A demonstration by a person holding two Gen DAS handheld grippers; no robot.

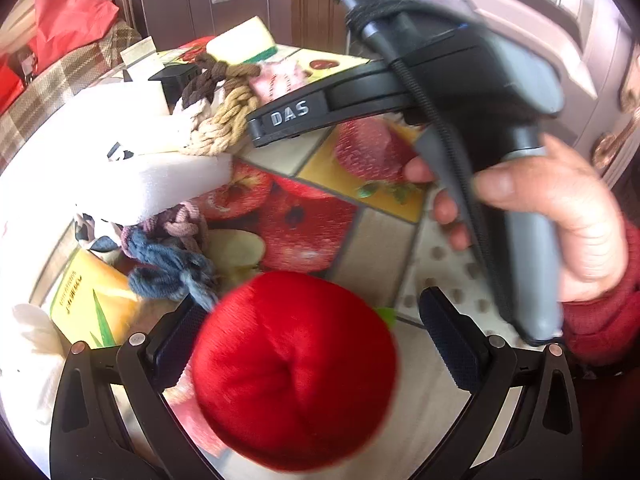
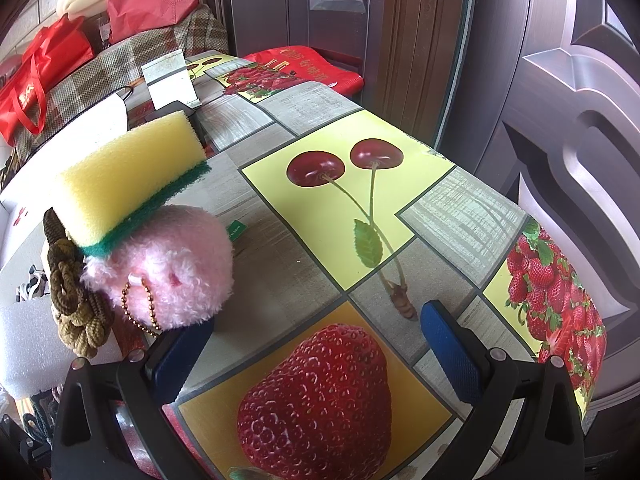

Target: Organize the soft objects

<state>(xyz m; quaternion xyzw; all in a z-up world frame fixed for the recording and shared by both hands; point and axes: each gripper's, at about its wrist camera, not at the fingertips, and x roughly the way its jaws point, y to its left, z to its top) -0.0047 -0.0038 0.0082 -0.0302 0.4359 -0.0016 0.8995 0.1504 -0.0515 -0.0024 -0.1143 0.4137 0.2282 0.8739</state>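
Round red plush ball (image 1: 294,372): lies between the spread fingers of the left gripper (image 1: 312,344); left pad close against it, right pad clear of it, so a firm grip cannot be confirmed; blurred. Beneath it, fruit-printed tablecloth (image 1: 372,240).

Blue-and-purple knotted cotton rope (image 1: 172,252): just beyond the ball, on the left.

White foam block (image 1: 152,184): above the rope, overlapping it.

Tan-and-brown braided rope (image 1: 224,116): farther back, beside the foam.

Right gripper (image 2: 316,344): fingers wide apart, nothing between them, over a printed strawberry; held by a hand (image 1: 560,220) in a red sleeve.

Fluffy pink plush toy (image 2: 172,268) with bead chain: at its left finger.

Yellow sponge with green scouring layer (image 2: 132,180): resting on top of the pink toy.
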